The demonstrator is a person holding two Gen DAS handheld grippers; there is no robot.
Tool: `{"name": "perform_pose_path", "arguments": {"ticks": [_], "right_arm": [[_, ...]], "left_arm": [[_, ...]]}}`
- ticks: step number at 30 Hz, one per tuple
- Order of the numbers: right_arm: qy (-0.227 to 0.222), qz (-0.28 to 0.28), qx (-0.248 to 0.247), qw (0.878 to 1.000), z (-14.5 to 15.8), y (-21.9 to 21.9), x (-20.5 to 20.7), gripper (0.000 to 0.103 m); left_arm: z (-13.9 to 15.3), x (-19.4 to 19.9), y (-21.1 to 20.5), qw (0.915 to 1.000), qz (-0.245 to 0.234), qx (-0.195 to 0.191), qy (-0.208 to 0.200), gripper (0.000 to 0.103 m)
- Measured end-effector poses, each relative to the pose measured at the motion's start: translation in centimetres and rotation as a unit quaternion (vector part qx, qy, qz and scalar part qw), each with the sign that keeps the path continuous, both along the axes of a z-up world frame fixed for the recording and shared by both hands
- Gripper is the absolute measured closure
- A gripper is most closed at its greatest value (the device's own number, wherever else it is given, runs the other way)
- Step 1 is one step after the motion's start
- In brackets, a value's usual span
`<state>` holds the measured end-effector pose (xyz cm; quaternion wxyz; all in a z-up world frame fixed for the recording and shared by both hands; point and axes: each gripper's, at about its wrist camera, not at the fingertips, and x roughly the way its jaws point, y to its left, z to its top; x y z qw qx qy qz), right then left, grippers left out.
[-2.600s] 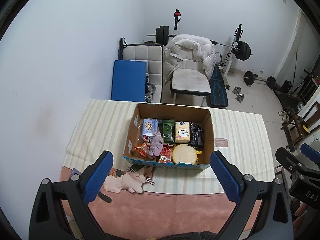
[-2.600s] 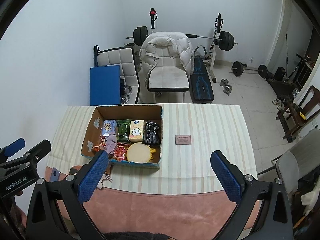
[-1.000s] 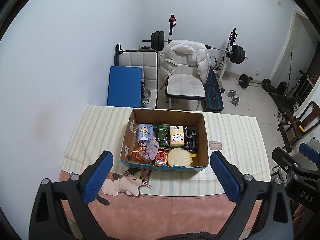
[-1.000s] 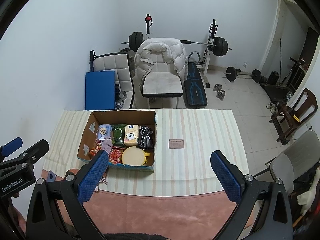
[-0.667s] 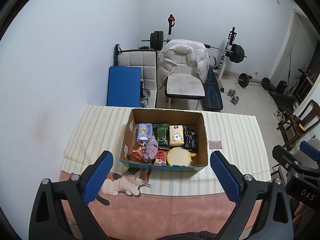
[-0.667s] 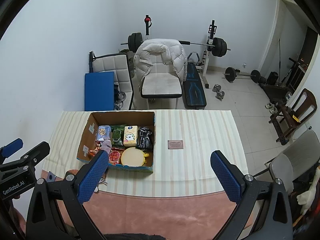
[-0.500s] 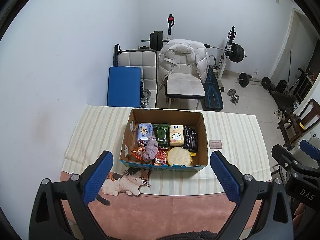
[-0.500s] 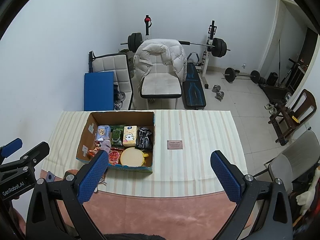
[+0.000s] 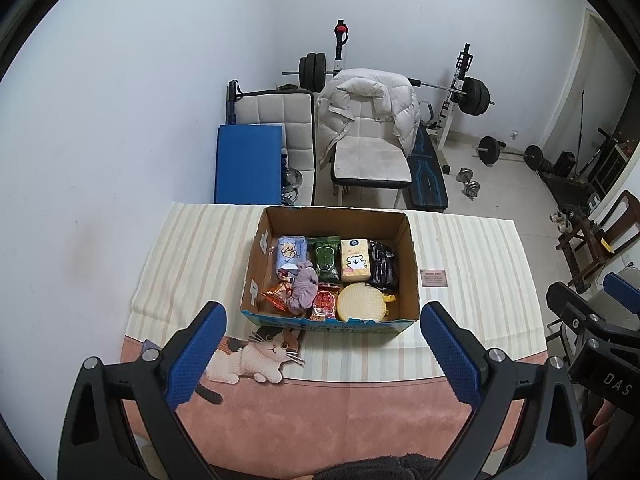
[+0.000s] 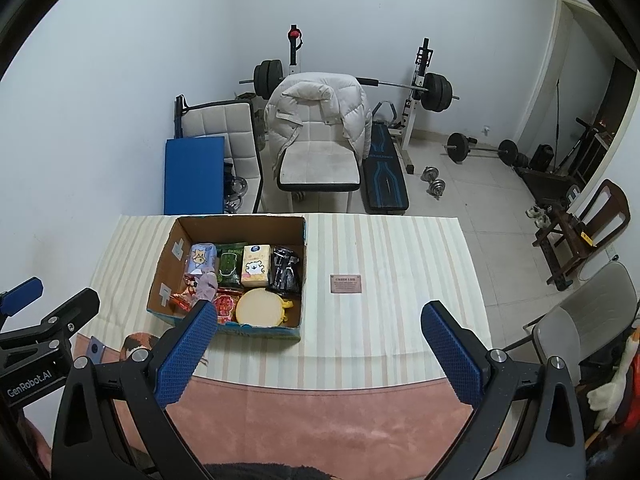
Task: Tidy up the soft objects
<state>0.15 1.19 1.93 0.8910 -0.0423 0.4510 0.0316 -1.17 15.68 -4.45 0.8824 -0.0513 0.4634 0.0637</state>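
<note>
the counter (image 9: pixel 472 256) fills the middle of both views, under a striped cloth (image 9: pixel 192 256) with a pink mat (image 9: pixel 320 408) along the lower edge. the cardboard box (image 9: pixel 332 216) sits centre frame in the left wrist view, left of centre in the right wrist view, well apart from both tools.

the left hand-held gripper (image 9: pixel 320 356) hangs at the bottom of its frame, jaws spread wide and holding nothing; the right hand-held gripper (image 10: pixel 320 356) is the same, wide open and empty, above the pink mat.

inside the box the soft things are crowded: a round yellow pouch (image 9: pixel 361 307) in the lower right, a yellow tissue pack (image 9: pixel 354 260) and a green wipes pack (image 9: pixel 326 258) along the upper row, a blue tissue pack (image 9: pixel 291 251) at upper left, a black packet (image 9: pixel 382 266) at upper right, a crumpled purple cloth (image 9: pixel 305 286) draped over red snack packets (image 9: pixel 325 300). a small card (image 9: pixel 434 278) lies on the cloth right of the box.

likely risks: with the goods packed edge to edge, a wide jaw could pinch two packs at once or snag the purple cloth and drag packets out with it. a low approach could catch the box's near wall and shove the light carton across the cloth. soft packs may sag and slip if gripped at a corner.
</note>
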Motion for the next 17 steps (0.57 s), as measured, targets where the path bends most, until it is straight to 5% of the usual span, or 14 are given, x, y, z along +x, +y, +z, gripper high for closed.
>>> {"name": "perform_pose_path", "arguments": {"ticks": [17], "right_arm": [[-0.001,0.001,0.0,1.0,-0.22,0.04,-0.14,0.0]], "left_arm": [[0.94,-0.11,0.73,0.9999,0.003,0.003,-0.014,0.003]]}}
